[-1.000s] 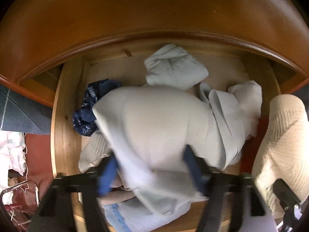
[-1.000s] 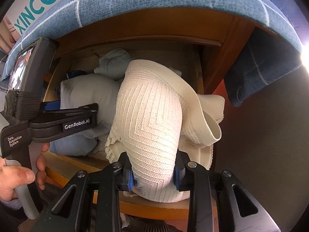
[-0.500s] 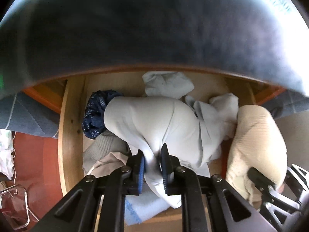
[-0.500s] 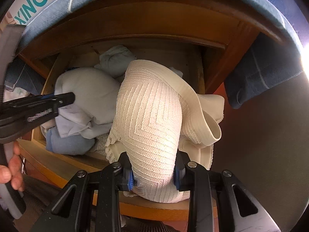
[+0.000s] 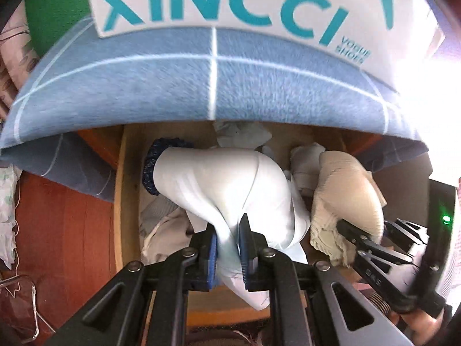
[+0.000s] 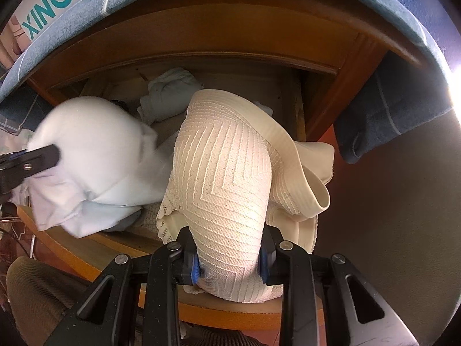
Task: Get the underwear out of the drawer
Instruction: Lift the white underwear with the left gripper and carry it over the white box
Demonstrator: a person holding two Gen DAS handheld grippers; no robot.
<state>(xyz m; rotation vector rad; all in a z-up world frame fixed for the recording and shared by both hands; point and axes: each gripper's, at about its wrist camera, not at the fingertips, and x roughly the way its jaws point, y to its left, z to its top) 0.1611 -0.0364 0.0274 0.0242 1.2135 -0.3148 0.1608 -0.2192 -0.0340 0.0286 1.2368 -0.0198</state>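
Note:
My left gripper (image 5: 227, 245) is shut on pale blue-white underwear (image 5: 224, 184), which hangs bunched above the open wooden drawer (image 5: 122, 201). In the right wrist view the same garment (image 6: 89, 155) is blurred at the left, pinched by the left gripper (image 6: 43, 158). Cream ribbed underwear (image 6: 227, 178) with a lace hem is clamped in my right gripper (image 6: 229, 262), which is shut on it and holds it over the drawer's right front corner. That cream piece (image 5: 345, 190) also shows at the right of the left wrist view.
Left in the drawer are a dark blue lace piece (image 5: 152, 167), a white bundle (image 6: 170, 92) at the back and beige cloth (image 5: 164, 233). A blue checked cloth (image 5: 201, 86) with a white XINCCI box (image 5: 230, 5) overhangs the cabinet top. Red-brown floor (image 5: 72, 230) lies to the left.
The left gripper's jaws closed on the pale blue-white underwear and lifted it up and back out of the drawer. The right gripper kept still with the cream piece.

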